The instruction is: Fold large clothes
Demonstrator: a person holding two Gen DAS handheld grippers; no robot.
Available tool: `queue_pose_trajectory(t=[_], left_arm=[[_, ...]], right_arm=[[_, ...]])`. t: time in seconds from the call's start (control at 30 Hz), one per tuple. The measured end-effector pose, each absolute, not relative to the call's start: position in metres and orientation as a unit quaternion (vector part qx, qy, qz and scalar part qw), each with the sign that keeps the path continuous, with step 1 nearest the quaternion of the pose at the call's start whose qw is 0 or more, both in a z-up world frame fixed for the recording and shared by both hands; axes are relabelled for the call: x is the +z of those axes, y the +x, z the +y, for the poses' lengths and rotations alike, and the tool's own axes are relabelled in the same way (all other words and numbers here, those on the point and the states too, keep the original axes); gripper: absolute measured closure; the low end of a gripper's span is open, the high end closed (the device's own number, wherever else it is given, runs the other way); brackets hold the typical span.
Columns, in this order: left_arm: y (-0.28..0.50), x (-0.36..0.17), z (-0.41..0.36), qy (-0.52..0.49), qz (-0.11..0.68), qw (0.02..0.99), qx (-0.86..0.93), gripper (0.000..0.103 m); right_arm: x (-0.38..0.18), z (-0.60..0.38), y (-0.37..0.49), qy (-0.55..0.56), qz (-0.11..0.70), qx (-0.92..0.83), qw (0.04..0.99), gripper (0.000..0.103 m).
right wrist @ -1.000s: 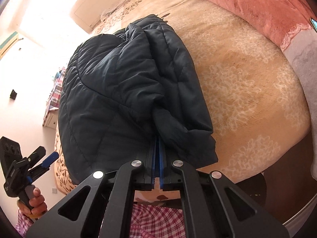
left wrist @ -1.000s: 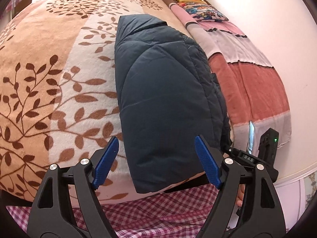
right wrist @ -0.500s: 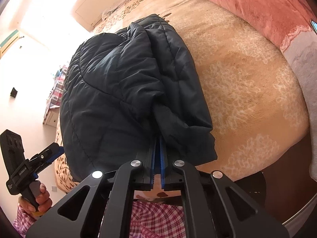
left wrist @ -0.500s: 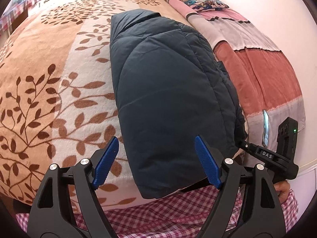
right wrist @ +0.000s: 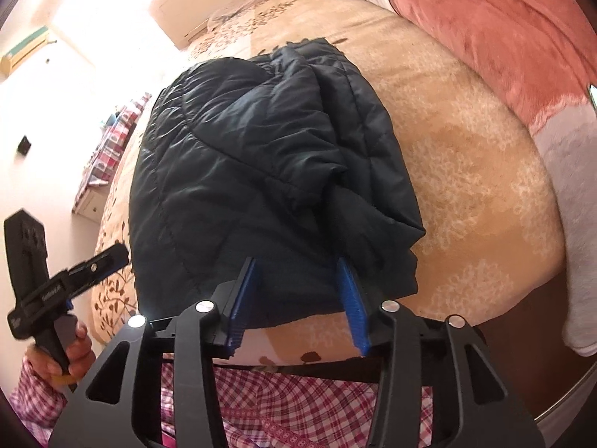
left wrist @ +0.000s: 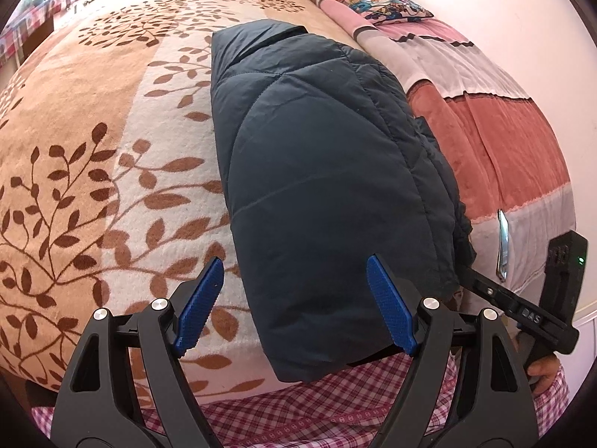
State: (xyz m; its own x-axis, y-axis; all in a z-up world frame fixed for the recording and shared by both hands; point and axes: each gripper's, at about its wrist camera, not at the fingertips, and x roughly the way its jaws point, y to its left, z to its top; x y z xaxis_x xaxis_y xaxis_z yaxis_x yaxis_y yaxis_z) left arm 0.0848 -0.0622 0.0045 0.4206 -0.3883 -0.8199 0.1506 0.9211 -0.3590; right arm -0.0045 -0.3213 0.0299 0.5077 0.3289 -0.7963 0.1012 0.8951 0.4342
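- The jacket [left wrist: 328,171], dark navy and quilted, is seen folded into a long thick bundle on the bed, just ahead of both hand-held grippers, with its near end at the bed's front edge.
- The bed [left wrist: 112,142] is covered by a beige blanket printed with brown leaves; it spreads out ahead of the left hand-held gripper and to both sides of the jacket.
- A pink and rust striped blanket [left wrist: 496,142] is laid along the far side of the bed, beyond the jacket to the right of the left hand-held gripper.
- Red checked cloth [right wrist: 298,407] is seen below both hand-held grippers, at the near edge of the bed.
- The left hand-held gripper [left wrist: 294,306] is held wide open over the jacket's near end, with nothing gripped; its blue pads stand apart from the fabric.
- The right hand-held gripper [right wrist: 294,295] has just been opening and is now parted about halfway; the jacket's near hem lies between the blue pads but is not pinched.
- A colourful pillow [left wrist: 388,3] lies at the far end of the bed, well ahead of the left hand-held gripper.
- The person's left hand [right wrist: 63,354] is seen wrapped around its handle, to the left of the right hand-held gripper.
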Motion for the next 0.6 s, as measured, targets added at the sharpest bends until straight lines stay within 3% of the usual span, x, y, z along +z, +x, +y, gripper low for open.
queue_pose_trajectory(t=[0.23,0.6], left_arm=[[0.088,0.003,-0.06,-0.119,0.514,0.833,-0.164,0.025],[0.095,0.008,-0.049,-0.158,0.507,0.825,-0.193,0.024]], right_arm=[[0.052,-0.326,-0.016,0.197,0.472,0.064,0.857,0.052],[0.075,-0.352,0.01,0.189,0.444,0.058,0.874,0.021]])
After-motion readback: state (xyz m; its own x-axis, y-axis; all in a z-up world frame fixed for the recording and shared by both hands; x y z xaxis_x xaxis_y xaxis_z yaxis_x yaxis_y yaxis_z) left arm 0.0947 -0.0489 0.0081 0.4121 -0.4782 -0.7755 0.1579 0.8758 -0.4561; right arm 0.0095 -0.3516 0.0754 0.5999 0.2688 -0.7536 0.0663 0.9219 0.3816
